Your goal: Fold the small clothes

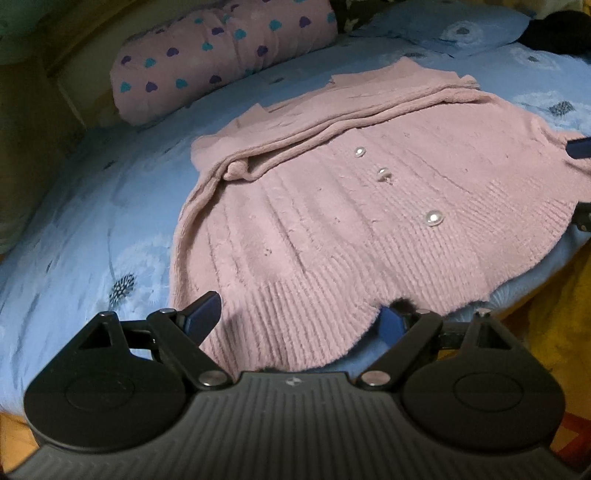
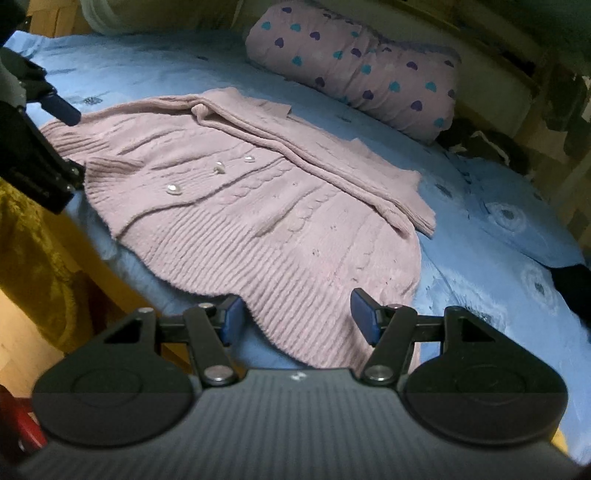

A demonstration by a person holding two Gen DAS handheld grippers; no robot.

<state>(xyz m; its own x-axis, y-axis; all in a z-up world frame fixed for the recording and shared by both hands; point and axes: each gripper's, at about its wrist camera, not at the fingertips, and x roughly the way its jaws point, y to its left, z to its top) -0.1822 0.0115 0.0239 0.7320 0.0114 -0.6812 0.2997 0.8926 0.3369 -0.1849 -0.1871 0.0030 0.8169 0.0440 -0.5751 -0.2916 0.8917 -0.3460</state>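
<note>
Pink knit cardigan lies flat, buttons up, at the near edge of the bed. Both sleeves appear folded across the chest; body not yet folded, so judged roughly halfway. Left gripper jaws wide, straddling one corner of the ribbed hem. Right gripper jaws wide at the opposite hem corner. Nothing gripped. Heart-print bolster along the far edge, well apart from the cardigan. Blue pillow nearby; fold path looks unobstructed.
</note>
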